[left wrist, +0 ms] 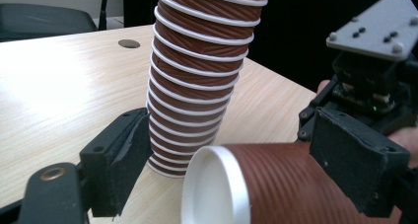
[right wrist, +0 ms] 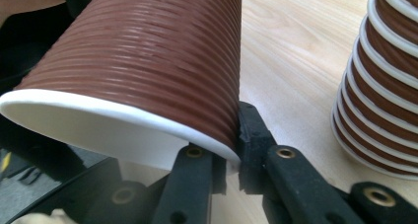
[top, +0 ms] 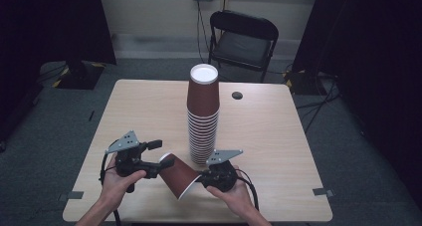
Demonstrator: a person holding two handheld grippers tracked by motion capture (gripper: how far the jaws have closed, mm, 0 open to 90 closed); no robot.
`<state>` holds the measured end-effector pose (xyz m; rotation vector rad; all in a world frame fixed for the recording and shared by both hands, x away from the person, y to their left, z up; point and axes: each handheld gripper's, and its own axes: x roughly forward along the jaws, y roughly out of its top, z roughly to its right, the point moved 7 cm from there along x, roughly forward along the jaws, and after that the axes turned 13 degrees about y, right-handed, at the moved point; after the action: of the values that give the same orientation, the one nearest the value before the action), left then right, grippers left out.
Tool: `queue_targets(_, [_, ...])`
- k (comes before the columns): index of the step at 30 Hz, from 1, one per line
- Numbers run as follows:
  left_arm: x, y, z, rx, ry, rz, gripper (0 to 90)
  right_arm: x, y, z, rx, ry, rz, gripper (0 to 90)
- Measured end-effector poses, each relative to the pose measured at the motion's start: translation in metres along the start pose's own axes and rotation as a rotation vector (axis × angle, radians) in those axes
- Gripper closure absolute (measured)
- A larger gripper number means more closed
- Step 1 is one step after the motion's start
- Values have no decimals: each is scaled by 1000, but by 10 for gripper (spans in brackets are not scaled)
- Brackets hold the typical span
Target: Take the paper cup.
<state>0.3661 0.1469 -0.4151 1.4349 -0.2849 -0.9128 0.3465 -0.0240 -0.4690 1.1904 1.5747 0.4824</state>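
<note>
A tall stack of upside-down brown ribbed paper cups (top: 203, 111) (left wrist: 197, 76) (right wrist: 379, 86) stands at the table's middle. In front of it a single brown cup (top: 179, 176) (left wrist: 276, 179) (right wrist: 143, 56) is held tilted above the table, white base toward the left gripper. My right gripper (top: 201, 177) (right wrist: 236, 150) is shut on the cup's white rim, pinching its wall. My left gripper (top: 163, 154) (left wrist: 239, 135) is open around the cup's base end. The cup lies against one jaw, and a gap separates it from the other.
The wooden table (top: 149, 111) has a small round hole (top: 237, 95) behind the stack. A black folding chair (top: 243, 39) stands beyond the far edge. Dark curtains hang on both sides, and cables lie on the floor at the right.
</note>
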Motion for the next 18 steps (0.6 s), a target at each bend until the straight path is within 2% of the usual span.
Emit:
queue_targets(2, [-2, -1, 2, 24, -15, 1, 157, -3, -1, 2, 9, -2, -10, 844])
queue_targets(6, [-4, -2, 4, 45, -2, -5, 166, -9, -4, 8, 35, -13, -32, 844])
queue_targets(9, [-5, -5, 6, 66, -37, -32, 176, -15, -6, 10, 49, -18, -38, 844])
queue_targets(11, [-5, -6, 7, 101, -47, -45, 176, -18, -7, 11, 61, -15, -40, 844])
queue_targets(13, [-6, -7, 9, 107, -58, -45, 161, -19, -9, 12, 67, -14, -47, 844])
queue_targets(15, [-7, -9, 14, 169, -81, -55, 153, -22, -12, 14, 82, -7, -79, 845])
queue_targets(17, [-7, -9, 16, 176, -84, -54, 154, -22, -13, 14, 80, -4, -81, 844])
queue_targets(18, [-7, -12, 18, 207, -77, -73, 155, -23, -14, 15, 88, -1, -102, 845])
